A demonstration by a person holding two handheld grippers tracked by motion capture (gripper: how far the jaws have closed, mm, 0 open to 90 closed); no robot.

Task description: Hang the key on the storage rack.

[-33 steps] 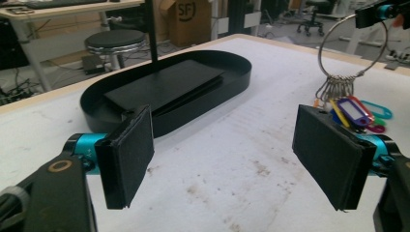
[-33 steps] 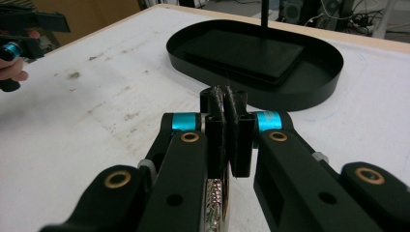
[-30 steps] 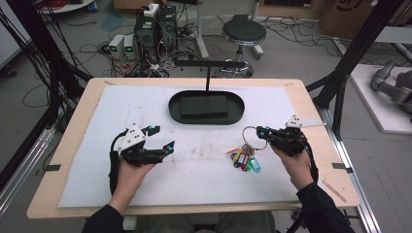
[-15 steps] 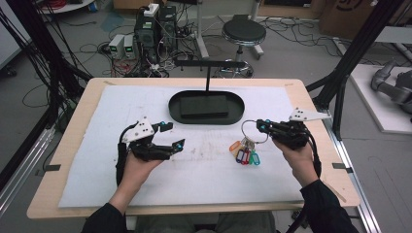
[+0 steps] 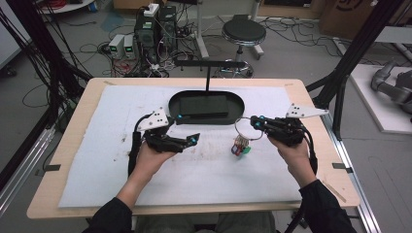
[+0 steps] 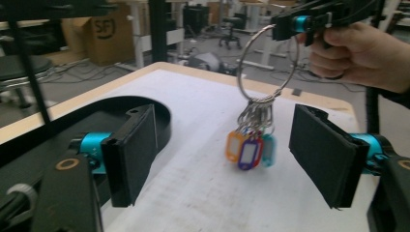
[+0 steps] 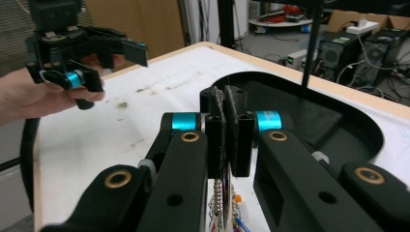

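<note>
A metal key ring (image 5: pixel 243 128) with several coloured tags (image 5: pixel 239 148) hangs from my right gripper (image 5: pixel 256 121), which is shut on the ring's edge right of the table's centre. In the left gripper view the ring (image 6: pixel 263 63) and tags (image 6: pixel 249 150) dangle just above the white mat, straight ahead between the wide-open jaws of my left gripper (image 6: pixel 227 154). The left gripper (image 5: pixel 187 128) sits open a short way left of the keys, empty. In the right gripper view the shut pads (image 7: pixel 227 121) clamp the ring, and its keys (image 7: pixel 220 205) trail below.
A black oval tray (image 5: pixel 177 108) with a T-shaped post (image 5: pixel 208 73) stands at the mat's far middle, just behind both grippers. The white mat (image 5: pixel 97 160) covers the wooden table (image 5: pixel 58 160). Black frame legs, cables and computers stand beyond the table.
The right gripper has raised the key ring so the tags hang, and moved left toward the tray. The left gripper has moved right and forward, closer to the keys.
</note>
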